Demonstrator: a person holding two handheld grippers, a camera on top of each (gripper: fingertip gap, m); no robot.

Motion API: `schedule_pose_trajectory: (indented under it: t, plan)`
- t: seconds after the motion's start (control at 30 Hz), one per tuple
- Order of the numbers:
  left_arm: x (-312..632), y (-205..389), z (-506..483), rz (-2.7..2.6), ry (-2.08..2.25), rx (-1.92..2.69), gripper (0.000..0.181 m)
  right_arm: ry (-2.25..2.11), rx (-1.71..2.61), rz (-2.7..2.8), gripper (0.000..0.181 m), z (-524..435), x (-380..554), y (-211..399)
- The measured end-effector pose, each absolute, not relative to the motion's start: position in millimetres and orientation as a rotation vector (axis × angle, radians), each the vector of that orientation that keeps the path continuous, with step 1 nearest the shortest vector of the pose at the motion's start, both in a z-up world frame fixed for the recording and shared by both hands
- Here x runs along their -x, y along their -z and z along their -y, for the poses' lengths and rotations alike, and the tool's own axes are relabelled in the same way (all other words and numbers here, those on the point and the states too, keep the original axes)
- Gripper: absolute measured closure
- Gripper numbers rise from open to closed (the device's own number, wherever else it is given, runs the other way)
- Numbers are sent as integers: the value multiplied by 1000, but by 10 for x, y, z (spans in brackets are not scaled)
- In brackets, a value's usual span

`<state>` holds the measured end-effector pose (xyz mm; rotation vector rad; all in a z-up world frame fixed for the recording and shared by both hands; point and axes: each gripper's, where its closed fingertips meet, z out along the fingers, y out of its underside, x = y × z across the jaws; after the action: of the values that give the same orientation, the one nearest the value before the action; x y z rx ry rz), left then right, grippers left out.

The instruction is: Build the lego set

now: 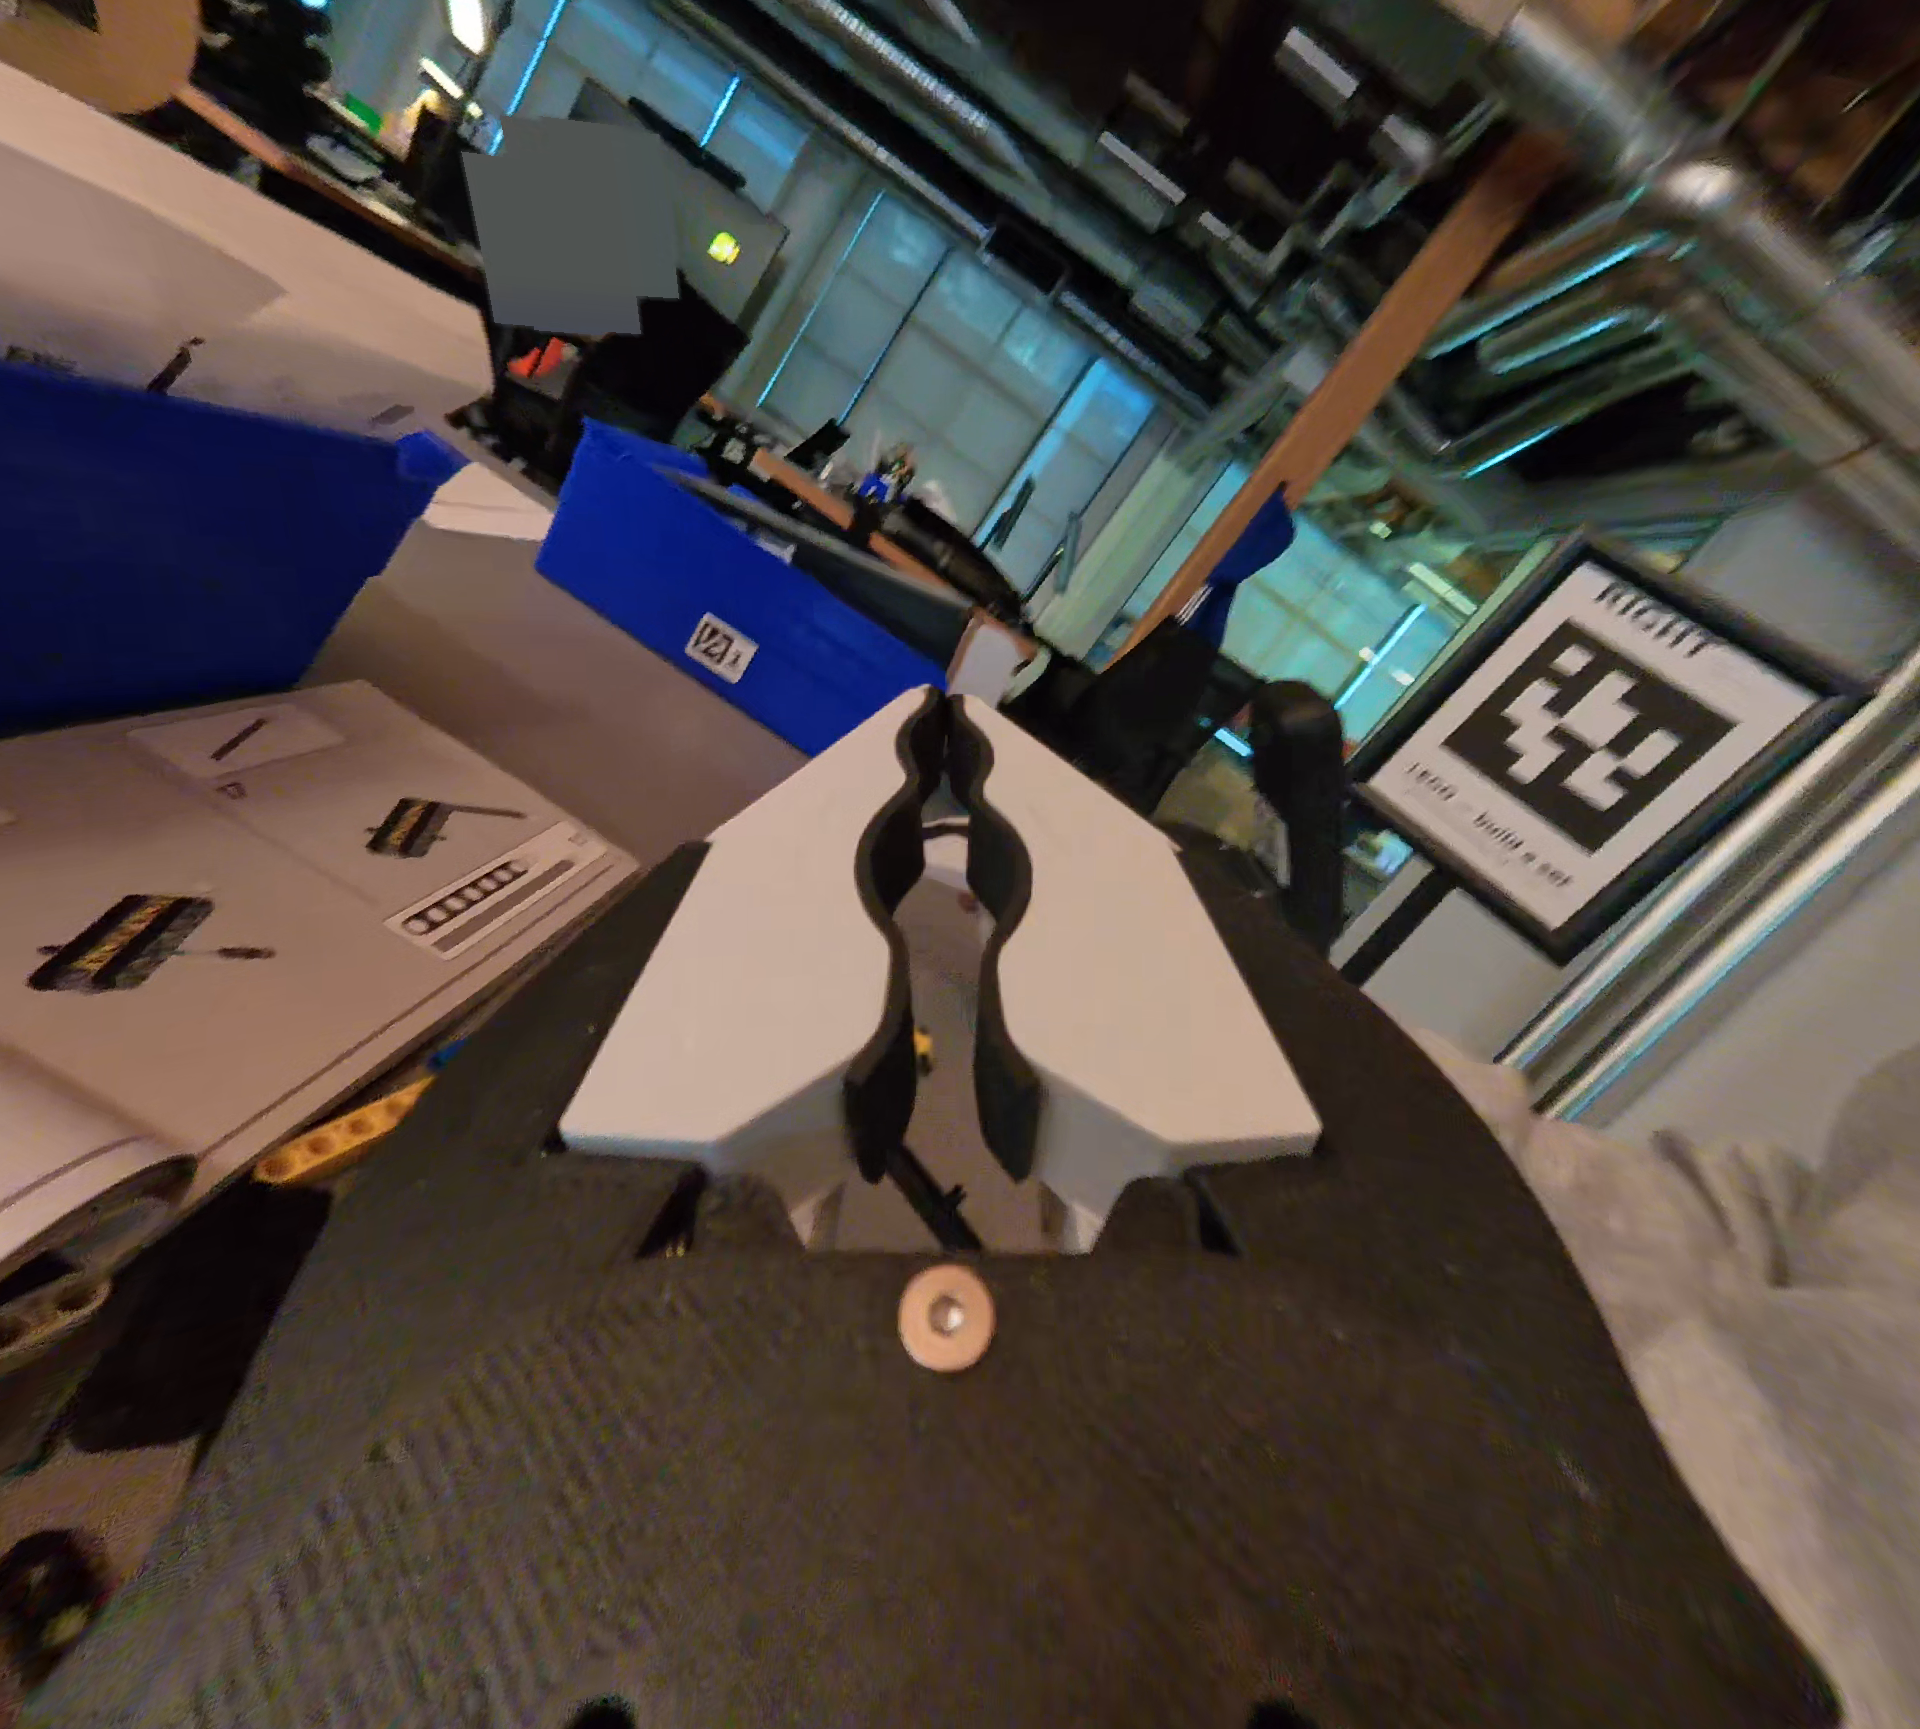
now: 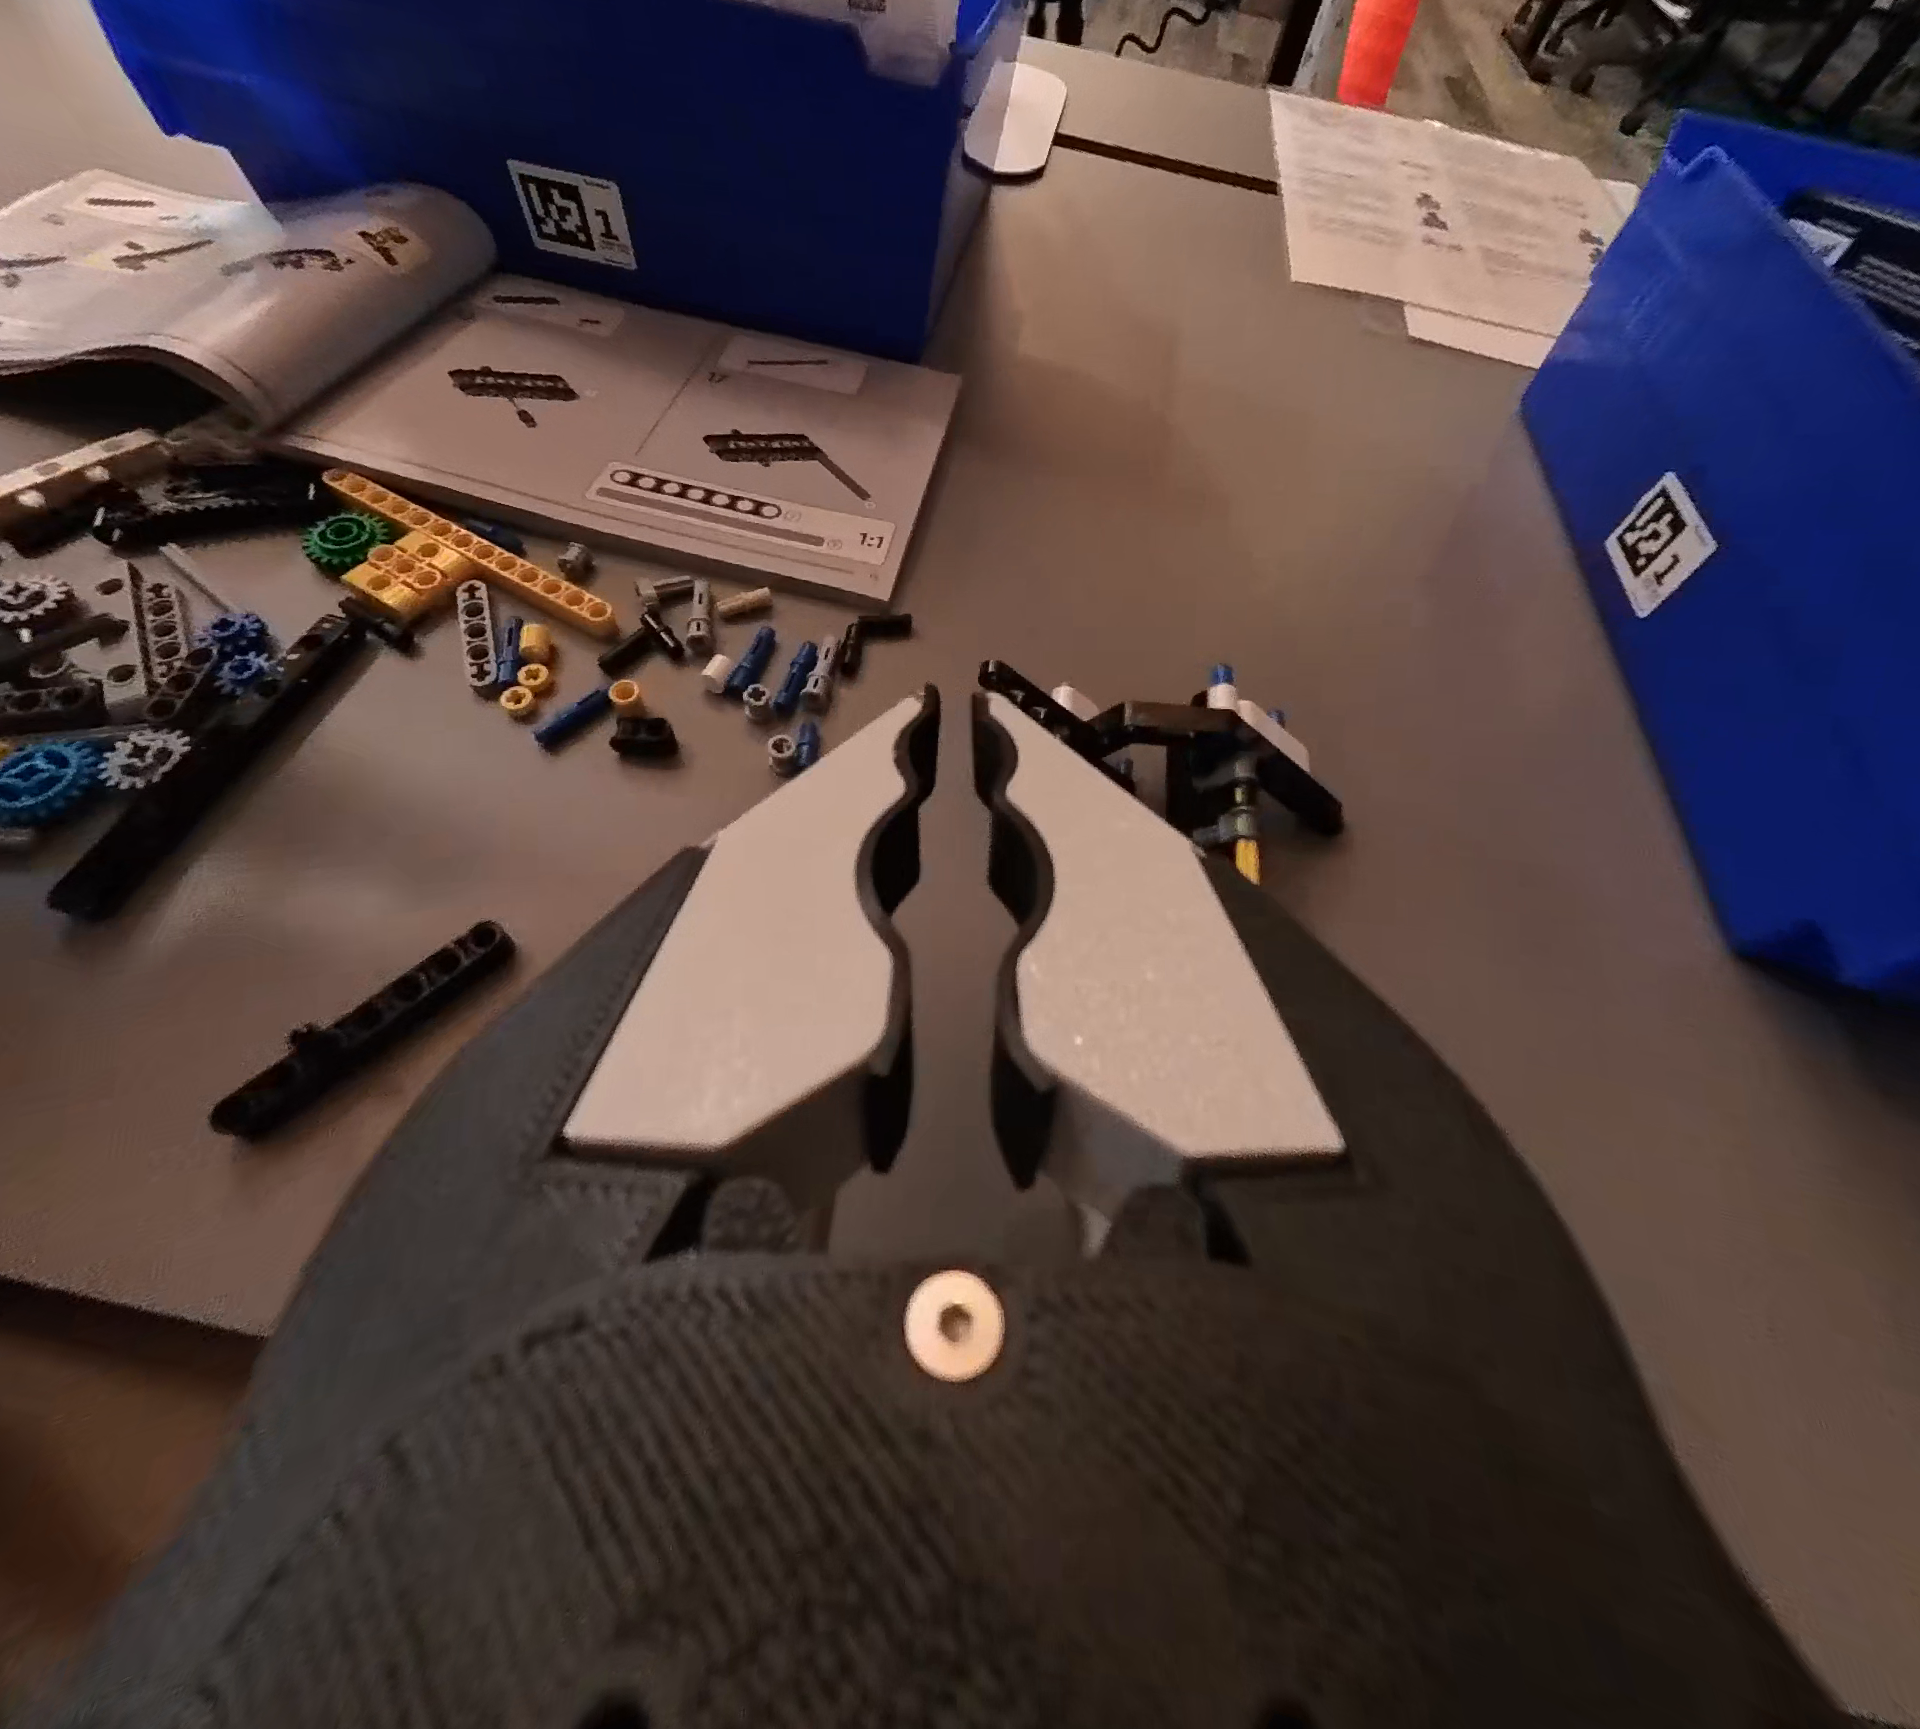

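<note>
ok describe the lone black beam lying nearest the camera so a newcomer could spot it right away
In the right wrist view, start at the open instruction booklet on the grey table. Come past the scattered pile of small parts below it toward the camera. The black beam lies alone on bare table, slanted, left of the right tool, a row of holes along it, touching nothing.

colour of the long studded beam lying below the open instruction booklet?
Yellow; the long beam shows best in the right wrist view.
</note>
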<state>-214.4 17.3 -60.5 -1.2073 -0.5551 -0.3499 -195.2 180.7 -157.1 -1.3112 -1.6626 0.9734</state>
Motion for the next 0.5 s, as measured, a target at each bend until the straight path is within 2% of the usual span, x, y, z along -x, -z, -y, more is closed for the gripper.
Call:
schedule_pose_trajectory:
  t: [0.03, 0.3, 0.5]
  plan:
    - [2139, 560, -135, 549, 359, 1184, 181, -963, 1302, 1659, 177, -1816, 1957, 1572]
    - [1970, 513, -126, 420, 449, 1205, 181, -1150, 1258, 1564, 181, -1891, 2023, 1505]
    - [1722, 765, -442, 299, 352, 1410, 181, -1280, 1329, 1435, 181, -2099, 2006, 1380]
